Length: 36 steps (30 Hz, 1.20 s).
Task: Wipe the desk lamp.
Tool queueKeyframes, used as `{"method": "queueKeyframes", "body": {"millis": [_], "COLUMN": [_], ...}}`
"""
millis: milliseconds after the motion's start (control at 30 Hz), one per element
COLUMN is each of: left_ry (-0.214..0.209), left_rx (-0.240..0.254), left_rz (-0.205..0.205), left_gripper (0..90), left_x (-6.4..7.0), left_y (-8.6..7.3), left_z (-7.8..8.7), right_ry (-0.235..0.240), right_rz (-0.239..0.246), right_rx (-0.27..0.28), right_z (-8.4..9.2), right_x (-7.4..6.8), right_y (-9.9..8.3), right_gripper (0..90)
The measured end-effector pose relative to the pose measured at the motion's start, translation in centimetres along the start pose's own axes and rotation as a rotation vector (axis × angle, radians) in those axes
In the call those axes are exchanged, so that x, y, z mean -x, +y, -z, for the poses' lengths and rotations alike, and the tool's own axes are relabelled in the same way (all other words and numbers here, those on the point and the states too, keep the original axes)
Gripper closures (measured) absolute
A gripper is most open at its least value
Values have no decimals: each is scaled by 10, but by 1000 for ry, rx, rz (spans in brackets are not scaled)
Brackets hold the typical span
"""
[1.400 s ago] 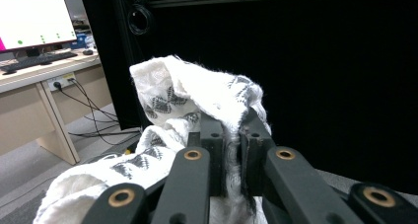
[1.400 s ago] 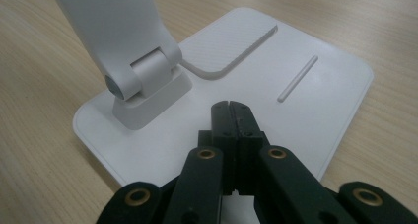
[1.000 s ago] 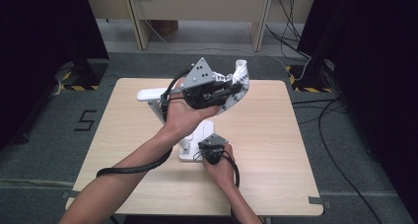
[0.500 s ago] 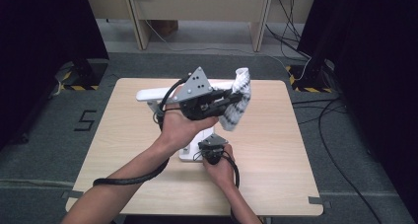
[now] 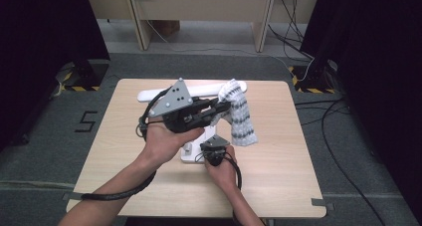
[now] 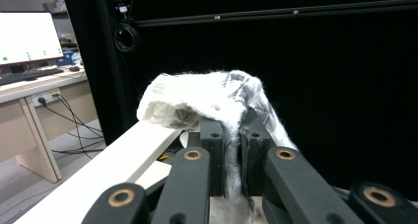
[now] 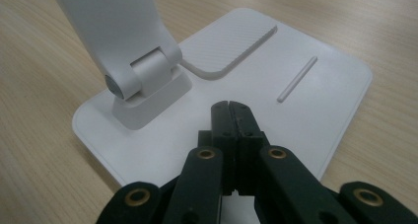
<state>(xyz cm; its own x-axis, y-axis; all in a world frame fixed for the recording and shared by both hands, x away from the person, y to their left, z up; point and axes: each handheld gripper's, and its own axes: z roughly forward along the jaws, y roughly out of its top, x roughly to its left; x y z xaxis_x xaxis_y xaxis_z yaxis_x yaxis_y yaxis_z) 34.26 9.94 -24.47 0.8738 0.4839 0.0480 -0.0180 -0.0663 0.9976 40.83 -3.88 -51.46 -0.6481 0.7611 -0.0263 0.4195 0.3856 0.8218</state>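
White patterned sock (image 5: 240, 117), pinched in left tongs (image 5: 221, 108), has shifted right; right tongs (image 7: 231, 110) closed, empty.

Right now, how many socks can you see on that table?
1. A white, grey-patterned sock hangs over the end of the white lamp's arm, pinched by the left gripper. Others may be hidden behind the hands.

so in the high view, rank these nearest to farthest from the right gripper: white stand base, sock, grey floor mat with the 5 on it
1. white stand base: directly under the right gripper, whose shut jaws rest on it.
2. sock: above and just right of it, draped over the stand's arm and pinched by the left gripper.
3. floor mat: off the table's left edge, farthest.
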Motion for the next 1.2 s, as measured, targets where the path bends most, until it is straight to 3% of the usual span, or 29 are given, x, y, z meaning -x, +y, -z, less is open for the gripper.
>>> {"method": "queueKeyframes", "body": {"millis": [300,1200], "left_ry": [28,102], "left_rx": [13,-14], "left_rz": [0,6], "left_gripper": [835,835], "left_x": [-3,-16], "left_y": [-8,-39], "left_z": [29,83], "right_ry": [-4,-7], "right_rz": [2,2], "right_rx": [0,0], "right_z": [0,0], "right_x": [0,0], "right_y": [0,0], "right_gripper": [900,900]}}
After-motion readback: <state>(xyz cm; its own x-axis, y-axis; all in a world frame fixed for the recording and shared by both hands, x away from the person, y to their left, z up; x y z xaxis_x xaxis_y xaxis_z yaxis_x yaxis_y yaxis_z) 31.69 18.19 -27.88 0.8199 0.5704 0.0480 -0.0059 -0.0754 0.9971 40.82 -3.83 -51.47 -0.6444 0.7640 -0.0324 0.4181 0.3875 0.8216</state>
